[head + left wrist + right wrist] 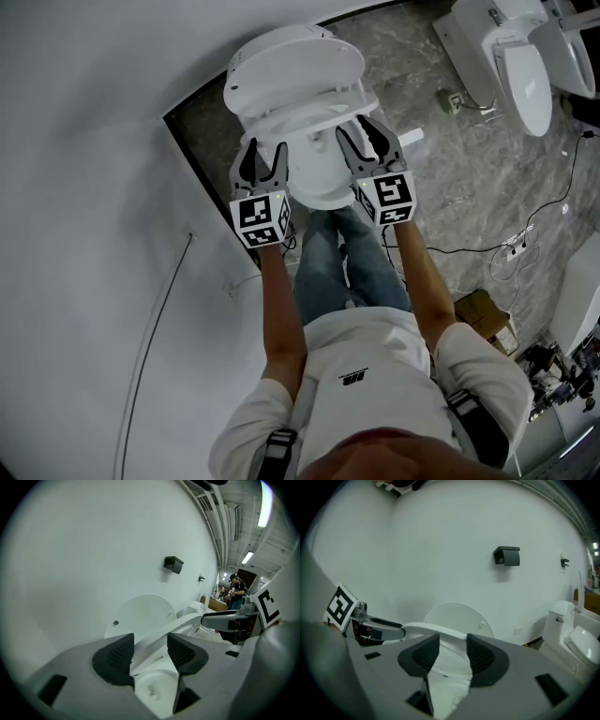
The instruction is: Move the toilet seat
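A white toilet (314, 183) stands against the wall with its round lid (291, 61) up. The toilet seat (314, 111) is partly raised off the bowl. My left gripper (265, 150) grips the seat's left side and my right gripper (367, 128) its right side. In the left gripper view the seat (183, 623) runs as a white band between the dark pads of the left gripper (150, 641), filling the gap. In the right gripper view the seat's rim (426, 629) crosses the tips of the right gripper (453, 641), with the lid (459, 613) behind.
The white wall runs close along the toilet's left and back, with a black box (507, 556) mounted on it. More toilets (511, 56) stand at the upper right. Cables (525, 239) and a cardboard box (483, 314) lie on the grey floor at right. A person (236, 590) stands far off.
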Available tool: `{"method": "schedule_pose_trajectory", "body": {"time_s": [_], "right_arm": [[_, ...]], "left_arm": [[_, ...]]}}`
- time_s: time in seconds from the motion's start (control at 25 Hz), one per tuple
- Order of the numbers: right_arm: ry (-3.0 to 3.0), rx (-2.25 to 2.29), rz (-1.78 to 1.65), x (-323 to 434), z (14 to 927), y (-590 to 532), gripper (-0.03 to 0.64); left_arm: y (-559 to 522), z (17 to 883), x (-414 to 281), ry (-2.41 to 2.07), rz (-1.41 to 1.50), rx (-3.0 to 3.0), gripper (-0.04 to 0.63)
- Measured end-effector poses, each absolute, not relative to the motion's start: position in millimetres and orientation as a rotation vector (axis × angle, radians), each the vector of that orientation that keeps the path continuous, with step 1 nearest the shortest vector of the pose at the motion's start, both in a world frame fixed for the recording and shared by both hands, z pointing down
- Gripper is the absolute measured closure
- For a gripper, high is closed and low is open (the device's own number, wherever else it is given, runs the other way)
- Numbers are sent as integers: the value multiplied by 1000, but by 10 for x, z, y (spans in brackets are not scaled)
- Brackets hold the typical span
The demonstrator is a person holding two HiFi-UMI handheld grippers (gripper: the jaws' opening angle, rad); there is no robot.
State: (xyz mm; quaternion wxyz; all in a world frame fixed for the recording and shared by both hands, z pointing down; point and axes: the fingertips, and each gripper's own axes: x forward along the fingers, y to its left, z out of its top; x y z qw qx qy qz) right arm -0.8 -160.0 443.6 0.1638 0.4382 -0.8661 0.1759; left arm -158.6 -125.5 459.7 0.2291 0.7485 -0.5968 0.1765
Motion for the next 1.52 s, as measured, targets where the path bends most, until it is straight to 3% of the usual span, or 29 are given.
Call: {"method": "schedule_pose_trajectory", "body": {"time_s": [1.52], "right_arm": [[-2484, 1286, 476, -243, 4251, -2098, 417]], "left_arm": [[-1729, 4407, -1851, -1720, 415, 2067, 382]]}}
